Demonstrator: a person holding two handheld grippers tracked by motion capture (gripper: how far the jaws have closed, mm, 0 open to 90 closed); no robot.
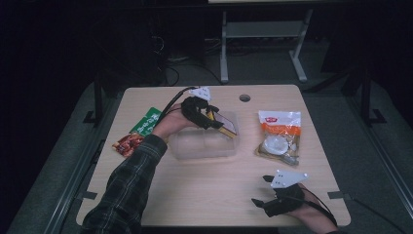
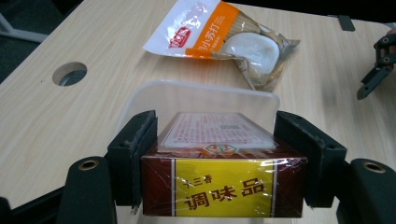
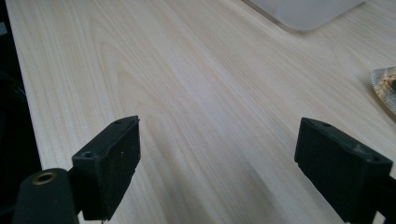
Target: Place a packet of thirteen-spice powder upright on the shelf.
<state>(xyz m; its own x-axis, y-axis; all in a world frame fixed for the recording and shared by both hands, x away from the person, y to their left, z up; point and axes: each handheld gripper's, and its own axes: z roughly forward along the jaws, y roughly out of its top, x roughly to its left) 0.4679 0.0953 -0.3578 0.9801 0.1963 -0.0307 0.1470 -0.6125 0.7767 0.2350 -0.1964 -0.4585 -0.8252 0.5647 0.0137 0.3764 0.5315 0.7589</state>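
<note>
Resting on the near right part of the table (image 1: 209, 195), the right gripper (image 1: 260, 192) sits with its jaws spread wide and nothing between them; in the right gripper view, bare pale wood shows in the gap. The person's right hand (image 1: 311, 214) comes in at the bottom edge, with the grey three-cornered plate above the gripper body.

Mid-table, left of centre: clear plastic container (image 1: 204, 144), shallow, rounded corners, open top. The left gripper (image 1: 219, 122) is held over its far right part, jaws pinching a dark red box (image 2: 224, 186) by its two short sides. The box has a yellow label with red characters on the face toward the camera and a white printed panel on top. In the left gripper view the container's translucent rim rises just behind the box. Whether the box touches the container floor cannot be told. A plaid sleeve (image 1: 126, 190) leads up to the left hand (image 1: 170, 124).

Right of the container, apart from it: a white and orange snack bag (image 1: 278, 136), lying flat, clear lower part showing a pale round item.

Left edge of table: a green packet (image 1: 147, 122) and just nearer a small red packet (image 1: 127, 144).

Far side: a round hole (image 1: 245, 98) in the tabletop.
</note>
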